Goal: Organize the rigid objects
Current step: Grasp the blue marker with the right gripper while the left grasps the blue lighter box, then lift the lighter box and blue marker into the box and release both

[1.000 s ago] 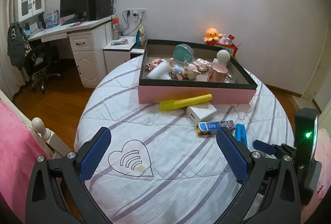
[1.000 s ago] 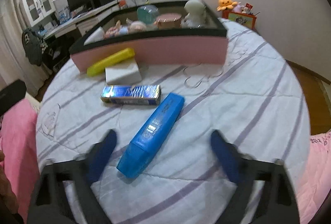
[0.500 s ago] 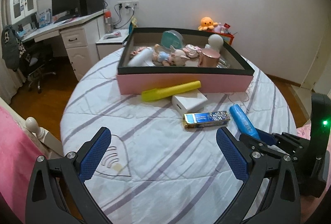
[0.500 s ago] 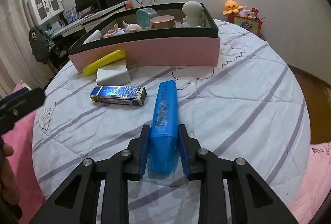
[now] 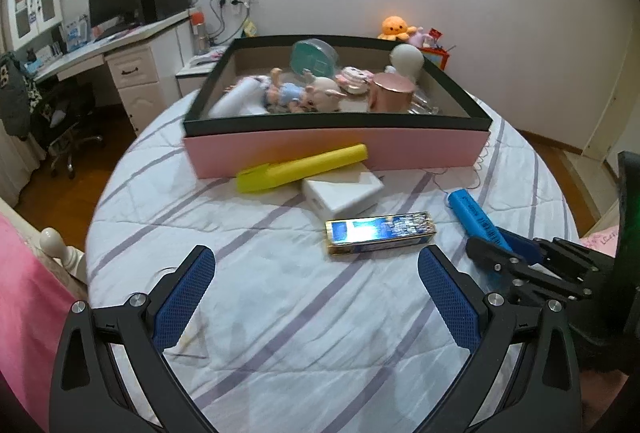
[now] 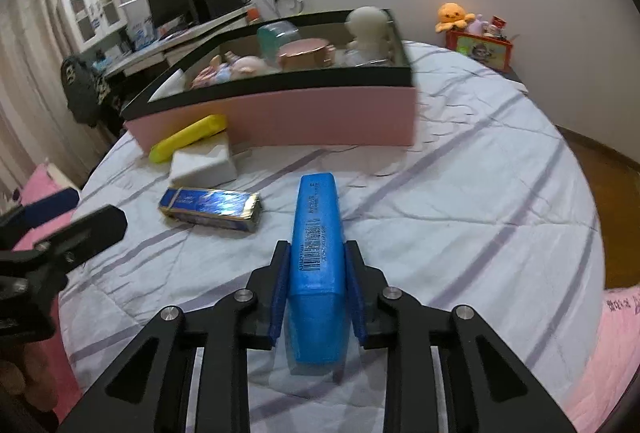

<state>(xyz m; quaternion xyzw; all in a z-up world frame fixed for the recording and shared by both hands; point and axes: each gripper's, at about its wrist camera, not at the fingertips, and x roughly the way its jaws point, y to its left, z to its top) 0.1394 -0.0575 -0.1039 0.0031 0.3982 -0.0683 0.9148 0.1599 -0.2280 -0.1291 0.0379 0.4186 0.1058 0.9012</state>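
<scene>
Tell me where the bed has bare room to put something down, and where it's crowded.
Free: the striped bedspread between the open left tongs and the shiny blue box, and the stretch right of the blue highlighter held in the right tongs. Crowded: along the pink box front, where the yellow tube and white box cluster.
</scene>
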